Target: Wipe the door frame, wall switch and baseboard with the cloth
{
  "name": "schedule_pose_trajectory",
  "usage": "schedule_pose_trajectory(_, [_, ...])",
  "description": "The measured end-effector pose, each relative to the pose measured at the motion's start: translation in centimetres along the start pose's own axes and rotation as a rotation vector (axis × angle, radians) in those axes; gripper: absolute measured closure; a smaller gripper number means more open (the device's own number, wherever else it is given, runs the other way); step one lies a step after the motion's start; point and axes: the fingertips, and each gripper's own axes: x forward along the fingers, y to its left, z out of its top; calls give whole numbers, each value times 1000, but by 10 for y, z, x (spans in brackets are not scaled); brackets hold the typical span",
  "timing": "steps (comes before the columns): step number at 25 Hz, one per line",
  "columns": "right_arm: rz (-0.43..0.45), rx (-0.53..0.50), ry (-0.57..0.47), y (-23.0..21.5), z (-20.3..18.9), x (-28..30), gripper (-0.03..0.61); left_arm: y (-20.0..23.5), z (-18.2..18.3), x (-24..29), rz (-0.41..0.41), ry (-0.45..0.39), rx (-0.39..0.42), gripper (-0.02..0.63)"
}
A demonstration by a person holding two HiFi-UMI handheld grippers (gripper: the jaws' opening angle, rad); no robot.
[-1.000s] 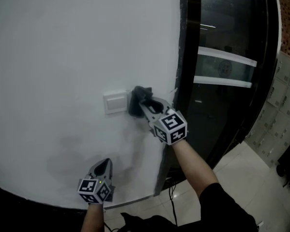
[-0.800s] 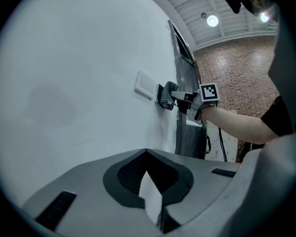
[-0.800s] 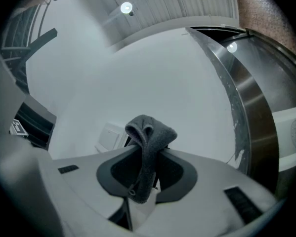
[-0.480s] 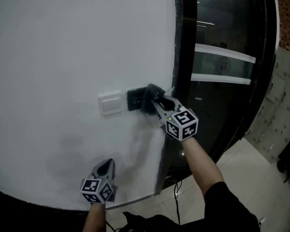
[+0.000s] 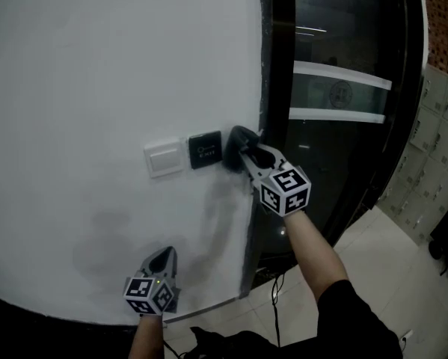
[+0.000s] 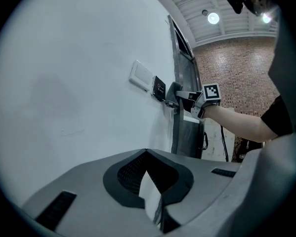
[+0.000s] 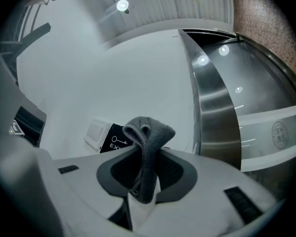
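1. Wall (image 5: 96, 88): white, smooth and matt, and it fills most of your head view. A faint grey smudge shows low on it, above your left hand. Its lower edge runs into darkness at the bottom of the picture, so you cannot make out a baseboard there.
2. Glass door (image 5: 343, 148): dark and reflective, crossed by a pale frosted band with a round emblem too small to read.
3. Door frame (image 5: 277, 88): a dark upright strip between wall and glass. It looks like brushed metal in your right gripper view.
4. Floor (image 5: 388, 260): pale glossy tiles, with a thin black cable lying at the foot of the frame.
5. Brick wall (image 6: 236, 78): reddish and rough, beyond the door, under a slatted ceiling with round lamps.
6. Right tongs (image 5: 244, 152): grey plastic, clenched on the cloth and held up at switch height. Your forearm and dark sleeve run off the bottom edge.
7. Left tongs (image 5: 164, 253): closed tip to tip with nothing in them, held low near the wall and well apart from the switch.
8. Wall switch (image 5: 164, 158): a white rectangular rocker plate.
9. Black plate (image 5: 205, 149): square, just right of the switch, with a key symbol and partly hidden lettering.
10. Cloth (image 5: 235, 137): dark grey and fleecy, bunched into a fold. It sits against the wall between the black plate and the door frame.
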Motion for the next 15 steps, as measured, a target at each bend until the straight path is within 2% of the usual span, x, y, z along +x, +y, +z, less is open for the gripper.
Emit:
schedule_pose_trajectory(5, [37, -3, -43, 17, 22, -7, 495, 1, 0, -4, 9, -8, -6, 621])
schedule_pose_trajectory(8, [56, -67, -74, 35, 42, -3, 495, 2, 1, -8, 11, -11, -3, 621])
schedule_pose_trajectory(10, [53, -156, -88, 48, 58, 2, 495, 4, 4, -13, 19, -16, -1, 621])
schedule_pose_trajectory(12, [13, -281, -92, 57, 77, 7, 495, 7, 8, -18, 29, -24, -2, 621])
schedule_pose_trajectory(15, [-108, -586, -52, 60, 97, 13, 495, 10, 12, -25, 38, -35, 0, 621])
